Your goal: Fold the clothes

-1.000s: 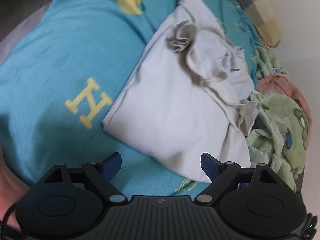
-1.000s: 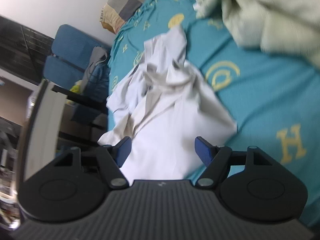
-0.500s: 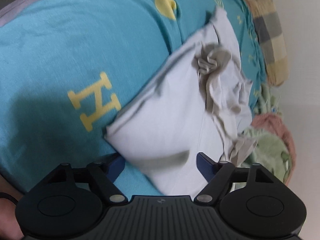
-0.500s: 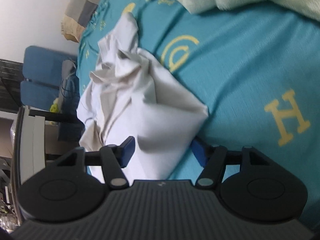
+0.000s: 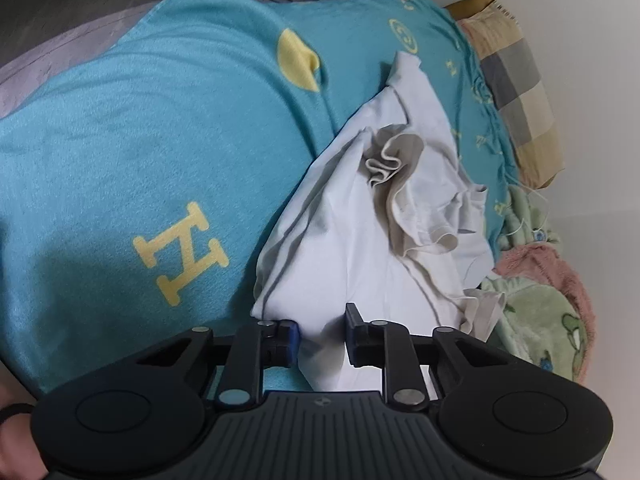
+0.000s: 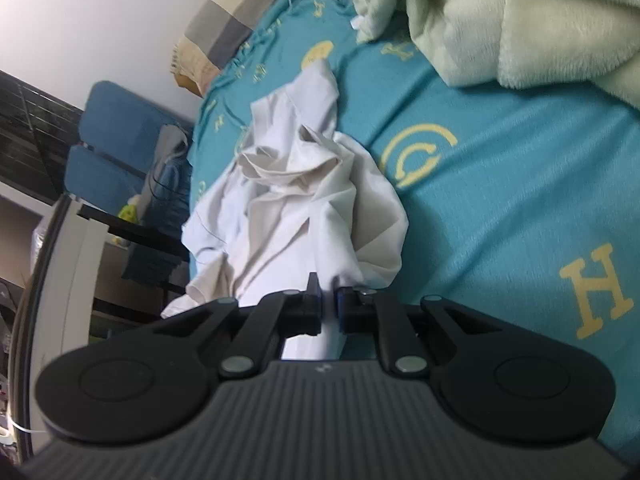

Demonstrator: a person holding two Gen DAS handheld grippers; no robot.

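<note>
A crumpled white shirt (image 5: 360,240) lies on the teal bed cover (image 5: 160,120). In the left wrist view my left gripper (image 5: 321,334) sits at the shirt's near corner, its jaws closing, and the bunched cloth fills the gap between the blue pads. The right wrist view shows the same shirt (image 6: 296,208) from its other near edge. There my right gripper (image 6: 329,304) is closing too, with only a thin fold of white cloth pinched between its pads. The rest of the shirt lies rumpled, with the collar part heaped in its middle.
A pale green fleece blanket (image 6: 520,20) is piled on the bed to the right of the shirt, with a pink fleece (image 5: 548,268) beside it. A checked pillow (image 5: 520,92) lies at the head. A blue chair (image 6: 108,136) stands past the bed's edge.
Both grippers have gone from wide open to nearly shut, and both now hold the shirt's near edge. Both closed in on the cloth, and its edge is now gathered up.
</note>
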